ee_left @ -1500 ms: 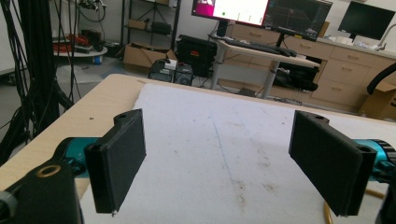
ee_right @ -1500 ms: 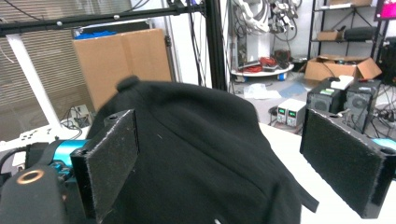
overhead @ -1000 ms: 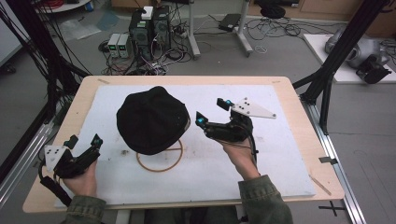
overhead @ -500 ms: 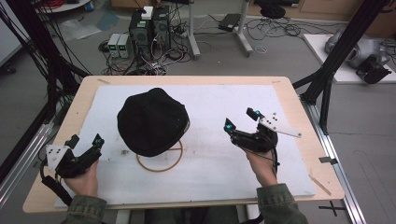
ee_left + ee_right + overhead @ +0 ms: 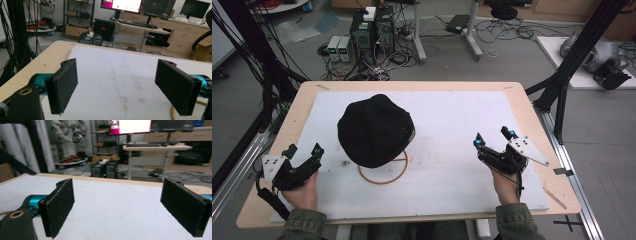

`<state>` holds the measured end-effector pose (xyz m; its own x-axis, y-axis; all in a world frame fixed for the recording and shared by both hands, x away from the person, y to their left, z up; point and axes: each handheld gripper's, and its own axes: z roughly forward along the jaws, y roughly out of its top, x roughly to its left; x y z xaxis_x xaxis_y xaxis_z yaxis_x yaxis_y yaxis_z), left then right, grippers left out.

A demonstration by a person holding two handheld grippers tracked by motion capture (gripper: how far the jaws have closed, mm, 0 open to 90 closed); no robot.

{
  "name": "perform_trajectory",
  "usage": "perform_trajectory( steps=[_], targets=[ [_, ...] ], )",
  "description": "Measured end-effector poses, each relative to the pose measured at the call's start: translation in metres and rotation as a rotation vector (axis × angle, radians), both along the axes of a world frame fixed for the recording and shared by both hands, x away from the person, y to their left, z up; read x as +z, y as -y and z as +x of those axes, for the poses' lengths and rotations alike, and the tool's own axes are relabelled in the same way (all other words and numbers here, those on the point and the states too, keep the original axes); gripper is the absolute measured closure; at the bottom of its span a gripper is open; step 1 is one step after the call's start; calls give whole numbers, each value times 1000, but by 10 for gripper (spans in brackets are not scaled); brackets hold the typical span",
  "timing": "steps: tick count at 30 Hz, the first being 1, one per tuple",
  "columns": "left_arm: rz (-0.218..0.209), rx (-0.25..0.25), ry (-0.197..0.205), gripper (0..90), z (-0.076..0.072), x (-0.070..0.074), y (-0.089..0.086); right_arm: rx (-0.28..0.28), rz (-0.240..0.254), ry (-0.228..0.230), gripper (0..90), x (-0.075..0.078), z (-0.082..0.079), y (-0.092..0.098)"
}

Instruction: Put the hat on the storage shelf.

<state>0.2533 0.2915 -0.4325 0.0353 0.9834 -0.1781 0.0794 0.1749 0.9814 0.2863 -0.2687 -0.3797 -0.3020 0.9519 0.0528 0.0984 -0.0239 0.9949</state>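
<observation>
Cap [image 5: 374, 130], black, centre-left of the high view, resting on a stand with a wooden ring [image 5: 382, 169] as base, on the white mat [image 5: 452, 120]. Left gripper [image 5: 304, 155] at lower left of the frame, near the cap but not touching, jaws released and wide apart, nothing between them. Right gripper [image 5: 493, 141] at lower right, well apart from the cap, jaws likewise released and empty. Bare mat between the jaws in both gripper views.
</observation>
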Motion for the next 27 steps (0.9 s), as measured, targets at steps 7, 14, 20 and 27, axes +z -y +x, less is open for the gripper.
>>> perform_trajectory(
  steps=[7,14,20,27],
  targets=[
    [2,5,-1,187,0,0,0,-143,0,12,112,-17,-1,10],
    [10,9,-3,186,0,0,0,-186,-18,-21,114,-32,1,15],
    [8,3,-3,186,1,-1,1,-205,-16,-41,113,-43,4,20],
    [8,2,-4,186,1,-1,0,-202,-22,-59,113,-48,6,21]
  ],
)
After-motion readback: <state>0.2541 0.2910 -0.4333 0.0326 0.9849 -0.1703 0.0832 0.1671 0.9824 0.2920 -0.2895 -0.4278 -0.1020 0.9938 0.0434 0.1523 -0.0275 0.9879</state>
